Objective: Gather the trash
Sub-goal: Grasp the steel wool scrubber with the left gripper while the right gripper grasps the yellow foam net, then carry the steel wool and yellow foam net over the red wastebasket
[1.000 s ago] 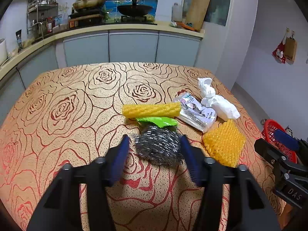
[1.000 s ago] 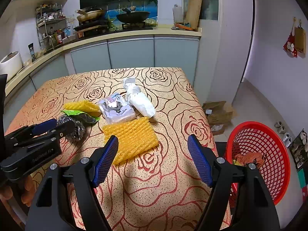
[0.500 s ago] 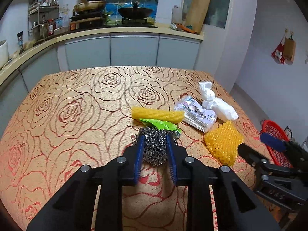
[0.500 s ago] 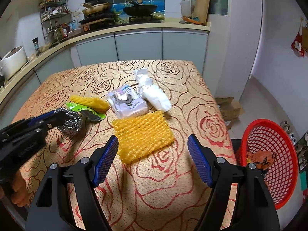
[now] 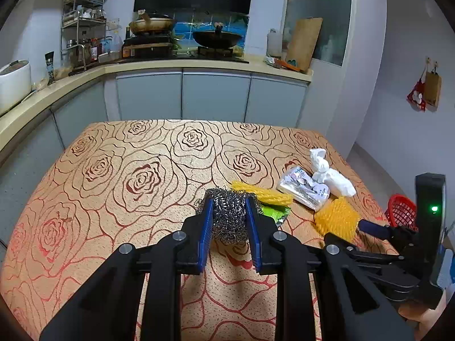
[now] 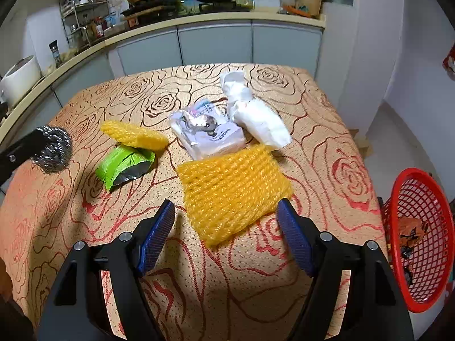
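My left gripper (image 5: 229, 207) is shut on a steel wool scourer (image 5: 227, 216) and holds it above the rose-patterned table (image 5: 128, 170); the scourer also shows in the right wrist view (image 6: 52, 153). My right gripper (image 6: 226, 213) is open, its fingers on either side of the near edge of a yellow foam net (image 6: 233, 187). A second yellow net (image 6: 133, 135), a green wrapper (image 6: 125, 164), a clear plastic packet (image 6: 207, 133) and a white wad (image 6: 256, 113) lie on the table.
A red mesh basket (image 6: 421, 238) with some trash in it stands off the table's right edge. Kitchen counter and cabinets (image 5: 213, 96) run behind the table. The right gripper's body (image 5: 398, 250) sits at the right of the left wrist view.
My left gripper closed on the scourer and lifted it off the table. My right gripper moved forward and down toward the big yellow net, still open.
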`<state>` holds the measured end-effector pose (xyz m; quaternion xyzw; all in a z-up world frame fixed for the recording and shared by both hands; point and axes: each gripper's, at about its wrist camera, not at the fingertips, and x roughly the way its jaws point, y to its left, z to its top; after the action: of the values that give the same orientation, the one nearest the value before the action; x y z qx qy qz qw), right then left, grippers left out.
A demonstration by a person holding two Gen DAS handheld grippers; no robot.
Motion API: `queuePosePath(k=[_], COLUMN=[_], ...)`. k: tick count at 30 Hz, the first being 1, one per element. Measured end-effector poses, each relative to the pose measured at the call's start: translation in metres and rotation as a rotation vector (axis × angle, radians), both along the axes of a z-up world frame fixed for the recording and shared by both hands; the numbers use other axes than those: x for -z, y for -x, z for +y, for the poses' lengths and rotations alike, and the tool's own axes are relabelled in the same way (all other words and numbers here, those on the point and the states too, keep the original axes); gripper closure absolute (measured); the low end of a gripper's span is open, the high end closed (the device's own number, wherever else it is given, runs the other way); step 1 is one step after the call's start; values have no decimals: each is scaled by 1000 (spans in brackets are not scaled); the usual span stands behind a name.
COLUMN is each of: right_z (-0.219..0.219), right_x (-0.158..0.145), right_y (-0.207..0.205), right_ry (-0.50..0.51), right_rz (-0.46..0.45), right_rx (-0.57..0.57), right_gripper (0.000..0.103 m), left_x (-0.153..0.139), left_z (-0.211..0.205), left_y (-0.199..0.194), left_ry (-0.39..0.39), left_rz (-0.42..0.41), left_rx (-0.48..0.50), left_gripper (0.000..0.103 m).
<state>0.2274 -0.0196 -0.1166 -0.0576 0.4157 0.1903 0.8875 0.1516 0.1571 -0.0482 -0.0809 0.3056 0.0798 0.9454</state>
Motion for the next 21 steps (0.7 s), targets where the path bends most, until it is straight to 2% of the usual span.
queuePosePath(k=[1, 3, 7, 12, 21], right_z=[1, 3, 4, 3, 3], right_x=[0, 2, 5, 5, 1], right_y=[-1, -3, -5, -5, 1], right_ry=[2, 16, 23, 40, 54], right_rz=[1, 13, 23, 14, -19], right_rx=[1, -4, -4, 2, -12], right_gripper=[32, 41, 46, 60, 76], left_x=[-1, -3, -6, -8, -10], left_z=[1, 2, 4, 5, 10], left_y=[0, 1, 2, 3, 11], left_ry=[-3, -6, -11, -12, -14], left_rz=[-3, -9, -20, -27, -32], left_rx=[-3, -7, -13, -17, -40], left_gripper=[81, 81, 81, 81, 81])
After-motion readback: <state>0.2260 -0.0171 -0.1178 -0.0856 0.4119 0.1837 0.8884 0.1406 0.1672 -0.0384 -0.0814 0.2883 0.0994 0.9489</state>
